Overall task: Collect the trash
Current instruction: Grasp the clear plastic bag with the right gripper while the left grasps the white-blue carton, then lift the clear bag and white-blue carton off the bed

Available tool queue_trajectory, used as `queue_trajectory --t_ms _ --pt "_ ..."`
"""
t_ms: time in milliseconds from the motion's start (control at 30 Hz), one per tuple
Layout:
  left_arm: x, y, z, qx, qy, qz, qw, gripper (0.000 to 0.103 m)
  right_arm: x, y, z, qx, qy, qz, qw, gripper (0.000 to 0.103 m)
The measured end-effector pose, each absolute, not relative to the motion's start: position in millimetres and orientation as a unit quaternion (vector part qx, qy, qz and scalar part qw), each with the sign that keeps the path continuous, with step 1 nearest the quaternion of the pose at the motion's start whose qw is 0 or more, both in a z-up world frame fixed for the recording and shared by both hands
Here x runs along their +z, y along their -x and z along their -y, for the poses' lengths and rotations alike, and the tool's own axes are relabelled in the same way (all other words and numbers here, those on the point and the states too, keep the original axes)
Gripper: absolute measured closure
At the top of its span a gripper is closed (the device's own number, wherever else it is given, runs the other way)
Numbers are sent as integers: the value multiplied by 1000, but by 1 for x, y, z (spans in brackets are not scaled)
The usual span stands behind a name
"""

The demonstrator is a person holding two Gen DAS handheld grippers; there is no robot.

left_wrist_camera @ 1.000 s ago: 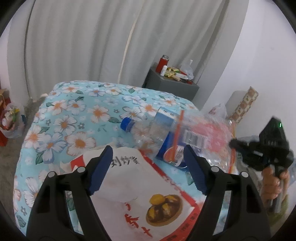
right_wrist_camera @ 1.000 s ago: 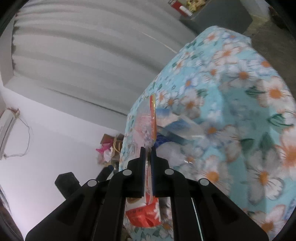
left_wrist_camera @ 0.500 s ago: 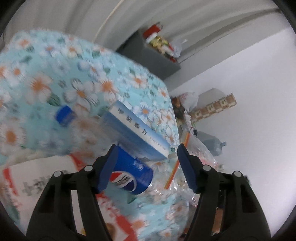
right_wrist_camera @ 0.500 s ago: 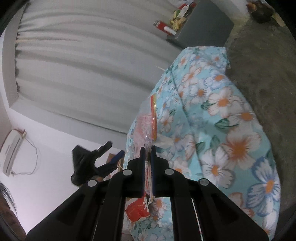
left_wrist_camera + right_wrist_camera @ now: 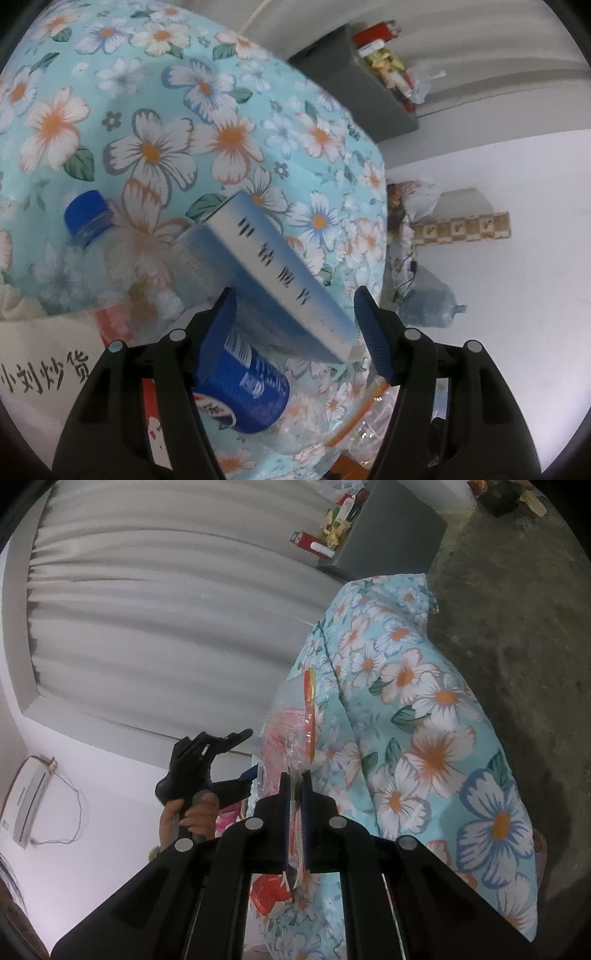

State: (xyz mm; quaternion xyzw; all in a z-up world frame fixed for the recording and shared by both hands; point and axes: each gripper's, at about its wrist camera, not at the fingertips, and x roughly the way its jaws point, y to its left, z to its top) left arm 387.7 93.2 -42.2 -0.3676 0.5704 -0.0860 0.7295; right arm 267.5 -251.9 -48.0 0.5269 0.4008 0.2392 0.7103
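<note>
Over the floral table (image 5: 155,122), the left gripper (image 5: 291,328) tilts downward, fingers spread astride a box (image 5: 273,273) and can (image 5: 243,387); it previously faced the curtain, jaws since narrowed. Right gripper (image 5: 294,790) fingers pinch the bag (image 5: 291,720) at the table's edge.

Soft, even daylight filled both views, with no hard shadows or glare. The white wall (image 5: 517,184) looked washed out. Fisheye bending curved the curtain (image 5: 147,609) and darkened the corners. The box (image 5: 280,273) and bottle (image 5: 110,254) were slightly blurred.
</note>
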Motion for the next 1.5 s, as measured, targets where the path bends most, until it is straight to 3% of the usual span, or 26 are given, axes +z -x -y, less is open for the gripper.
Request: queue_trajectory --t_ms 133,400,633,700,767,1100,1367,1500 --pt "-52 -401 -91 -59 360 -593 718 47 -46 -263 258 236 -529 -395 713 97" --pt "-49 -409 -85 -38 329 -602 727 47 -41 -248 270 232 -535 -384 716 97" --pt "-39 -405 -74 -51 288 -582 759 60 -39 -242 276 228 -535 -382 718 97" --pt "-36 -409 -61 -74 262 -579 768 73 -38 -242 276 227 -535 -382 719 97" --pt "-39 -415 -49 -103 260 -585 762 73 -37 -243 276 223 -535 -382 720 97" --pt "-43 -417 -38 -89 291 -608 733 33 -40 -235 291 209 -541 -378 722 97" --pt "-53 -405 -61 -63 340 -628 697 29 -50 -237 290 217 -557 -374 709 97" --pt "-56 -414 -61 -15 371 -619 692 17 -50 -232 294 217 -561 -370 708 97"
